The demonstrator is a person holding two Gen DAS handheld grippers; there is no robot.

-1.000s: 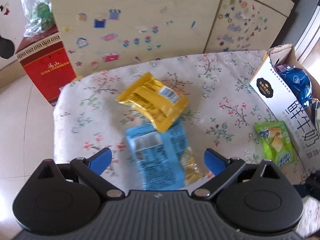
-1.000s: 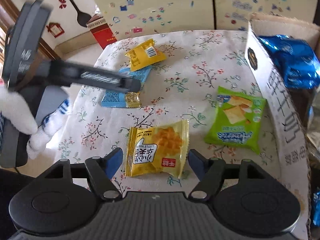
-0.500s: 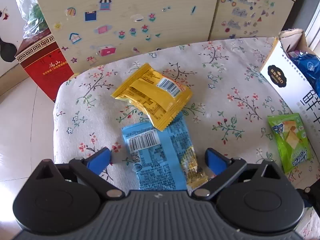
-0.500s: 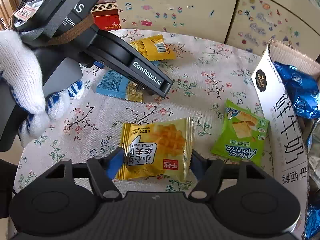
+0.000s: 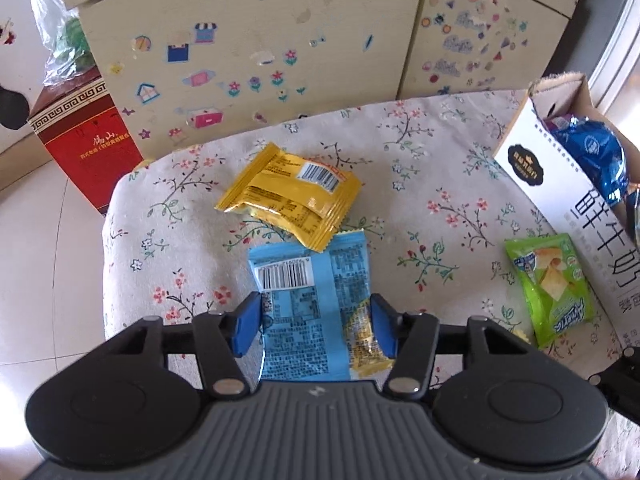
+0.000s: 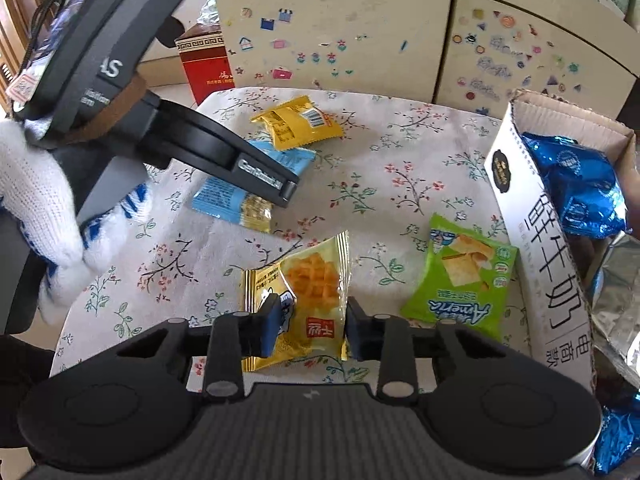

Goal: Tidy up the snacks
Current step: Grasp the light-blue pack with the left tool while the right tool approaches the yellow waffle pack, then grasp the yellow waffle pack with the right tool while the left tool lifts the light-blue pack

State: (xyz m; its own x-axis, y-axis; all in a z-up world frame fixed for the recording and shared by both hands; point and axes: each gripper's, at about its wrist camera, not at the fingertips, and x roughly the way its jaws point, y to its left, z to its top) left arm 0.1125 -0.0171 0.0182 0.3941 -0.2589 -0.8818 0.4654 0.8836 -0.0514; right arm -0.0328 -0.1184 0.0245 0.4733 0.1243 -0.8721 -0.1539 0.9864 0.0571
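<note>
My left gripper [image 5: 316, 326] is shut on the light blue snack packet [image 5: 310, 304], its blue pads pressing both long edges on the floral tablecloth. A yellow packet [image 5: 292, 196] overlaps the blue one's far end. My right gripper [image 6: 310, 330] is shut on the yellow waffle snack packet [image 6: 304, 296], which buckles upward between the pads. A green cracker packet [image 6: 460, 280] lies just right of it, against the white cardboard box [image 6: 536, 248] that holds shiny blue packets [image 6: 576, 184]. The left gripper also shows in the right wrist view [image 6: 256, 188], over the blue packet [image 6: 224, 200].
The small table [image 5: 168, 216] has a floral cloth and drops off at its left and near edges. A red box [image 5: 86, 144] stands on the floor behind it. A sticker-covered cabinet [image 5: 280, 40] runs along the back.
Both grippers have closed: the left pads have come in onto the blue packet, the right pads onto the yellow waffle packet, which has crumpled and lifted at its far end.
</note>
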